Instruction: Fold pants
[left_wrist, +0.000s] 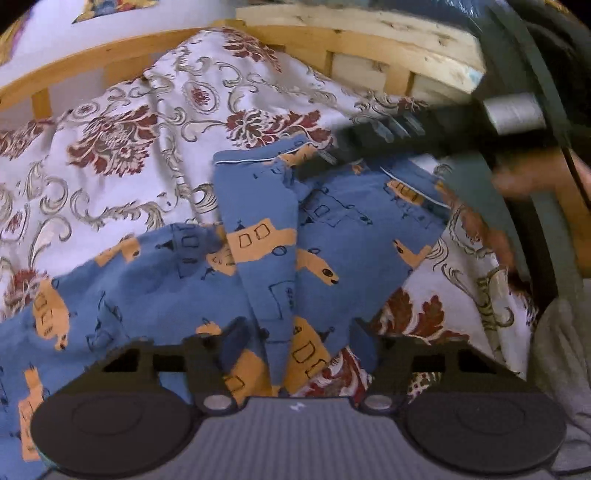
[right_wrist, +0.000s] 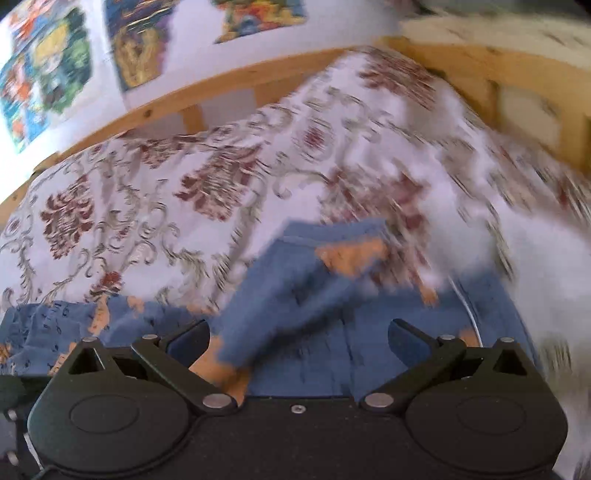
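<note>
Pants (left_wrist: 266, 236), 1 pair, blue, on bedspread (left_wrist: 122, 122): cloth between both wide-open claws, left (left_wrist: 295, 343) and right (right_wrist: 299, 339), neither gripping.

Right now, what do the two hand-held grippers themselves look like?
The left hand-held gripper has black linkage arms, blue finger pads, two round black discs, silver pivot pins and a grey ribbed body. The right hand-held gripper has the same linkage, discs and blue pads on a black body.

wooden-railed bed (left_wrist: 110, 51), floral bedspread (left_wrist: 140, 122) over it, blue patterned pants (left_wrist: 332, 229) lying rumpled on top
</note>
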